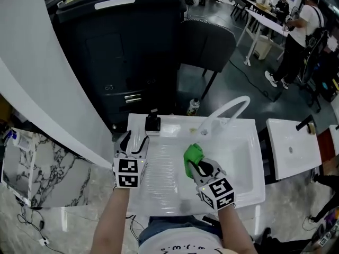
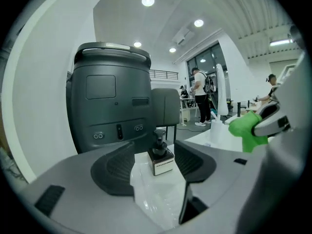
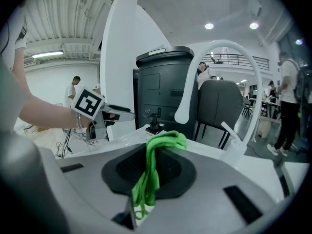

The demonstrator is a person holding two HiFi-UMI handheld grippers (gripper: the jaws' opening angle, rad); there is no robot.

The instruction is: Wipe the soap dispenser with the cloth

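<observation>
A small dark soap dispenser (image 1: 152, 124) with a black pump and a white label stands at the back left of the white sink counter (image 1: 159, 187). My left gripper (image 1: 134, 142) is open just in front of it. In the left gripper view the soap dispenser (image 2: 161, 159) stands beyond the spread jaws, untouched. My right gripper (image 1: 197, 167) is shut on a green cloth (image 1: 192, 153) above the drainboard, right of the dispenser. In the right gripper view the cloth (image 3: 165, 141) hangs bunched from the jaws, with the dispenser (image 3: 155, 121) and the left gripper (image 3: 105, 113) ahead to the left.
A curved white faucet (image 1: 228, 110) arches over the basin (image 1: 238, 157) on the right. Behind the counter stand a large black bin (image 1: 122, 46) and a dark chair (image 1: 206, 41). A bottle (image 1: 194, 106) sits on the floor. A second white sink (image 1: 291, 147) is at far right.
</observation>
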